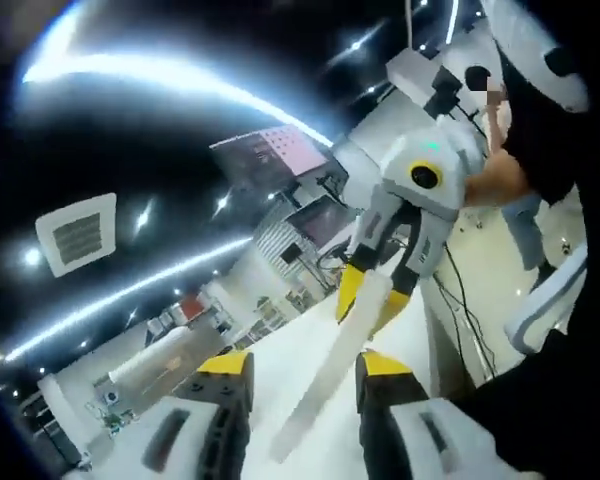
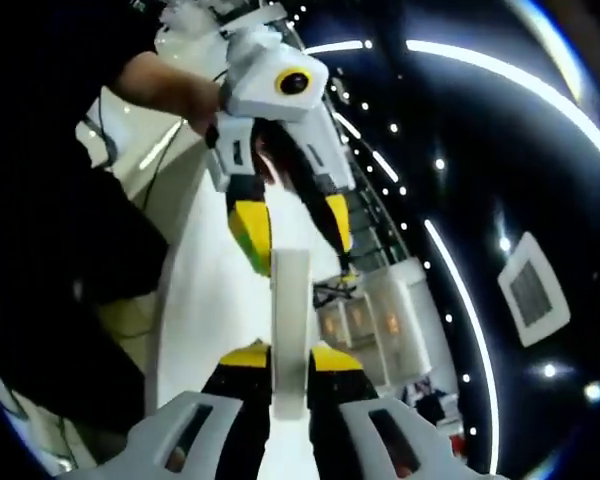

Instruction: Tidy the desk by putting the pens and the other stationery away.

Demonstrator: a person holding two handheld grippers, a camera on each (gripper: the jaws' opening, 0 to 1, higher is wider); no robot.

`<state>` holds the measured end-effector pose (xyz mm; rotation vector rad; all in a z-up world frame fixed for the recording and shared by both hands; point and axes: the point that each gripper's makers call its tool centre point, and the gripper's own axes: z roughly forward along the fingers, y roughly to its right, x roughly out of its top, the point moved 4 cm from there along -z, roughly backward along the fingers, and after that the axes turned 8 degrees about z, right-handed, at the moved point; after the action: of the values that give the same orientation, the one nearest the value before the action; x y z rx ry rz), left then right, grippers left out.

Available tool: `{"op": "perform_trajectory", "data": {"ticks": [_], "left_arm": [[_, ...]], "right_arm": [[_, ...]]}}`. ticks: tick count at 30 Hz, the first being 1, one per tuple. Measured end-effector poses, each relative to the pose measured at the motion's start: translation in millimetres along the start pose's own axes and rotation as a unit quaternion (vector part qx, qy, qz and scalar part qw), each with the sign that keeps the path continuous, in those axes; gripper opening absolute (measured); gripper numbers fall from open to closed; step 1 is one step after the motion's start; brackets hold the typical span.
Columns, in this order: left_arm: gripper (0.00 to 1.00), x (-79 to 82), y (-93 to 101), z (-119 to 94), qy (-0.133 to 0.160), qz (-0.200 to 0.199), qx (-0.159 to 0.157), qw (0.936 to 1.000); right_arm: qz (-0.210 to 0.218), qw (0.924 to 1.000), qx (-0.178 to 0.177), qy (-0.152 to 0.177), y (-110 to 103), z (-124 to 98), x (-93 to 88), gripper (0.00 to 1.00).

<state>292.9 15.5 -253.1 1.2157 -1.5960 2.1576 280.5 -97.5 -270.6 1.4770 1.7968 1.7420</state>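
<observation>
Here, in the left gripper view, the left tongs rise from six o'clock with their yellow-tipped jaws standing well apart. A long white strip, flat and narrow like a ruler, runs through the gap from about six o'clock up toward one o'clock, and neither jaw visibly touches it. At its upper end the right tongs reach in from one o'clock and sit close on either side of the strip. A person's forearm holds that gripper from two o'clock. The camera is tilted upward: long ceiling lights arc across eleven o'clock, and a square ceiling vent sits at nine o'clock. A pinkish screen hangs near the centre.

In the right gripper view, the right tongs come up from six o'clock with both jaws pressed against the white strip. The strip stands along the view's middle line, pointing to twelve o'clock. Its far end lies just below the left tongs, which reach down from twelve o'clock with their jaws spread wider than the strip. A bare forearm reaches to that gripper from ten o'clock. Ceiling lights curve through one o'clock, and the ceiling vent sits at three o'clock.
</observation>
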Motion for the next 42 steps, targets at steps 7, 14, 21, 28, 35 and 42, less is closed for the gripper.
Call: {"op": "perform_trajectory", "data": {"ticks": [7, 14, 21, 28, 35, 42], "left_arm": [[0.52, -12.2, -16.0, -23.9, -0.042, -0.062, 0.044, 0.9962], [0.61, -29.8, -17.5, -60.3, -0.083, -0.138, 0.062, 0.985], [0.63, -45.8, -19.5, -97.4, -0.098, -0.191, 0.093, 0.9723], [0.63, -55.9, -16.7, -119.2, -0.11, -0.215, 0.115, 0.9636], [0.62, -54.4, -11.6, -132.5, -0.111, -0.227, 0.127, 0.9592], [0.64, -56.8, -2.9, -146.0, -0.128, -0.23, 0.118, 0.9575]], "right_arm": [[-0.006, 0.9994, -0.03, -0.013, 11.5, -3.9, -2.6, 0.1], [-0.013, 0.9972, -0.071, -0.017, 34.9, -16.5, -2.8, 0.1], [-0.018, 0.9942, -0.104, -0.016, 54.6, -24.4, -0.2, 0.1], [-0.018, 0.9912, -0.129, -0.018, 74.2, -28.8, 3.6, 0.1], [0.021, 0.9882, -0.149, -0.032, 92.9, -27.2, -2.5, 0.1], [0.005, 0.9834, -0.173, -0.055, 128.4, -20.7, -5.3, 0.1]]}}
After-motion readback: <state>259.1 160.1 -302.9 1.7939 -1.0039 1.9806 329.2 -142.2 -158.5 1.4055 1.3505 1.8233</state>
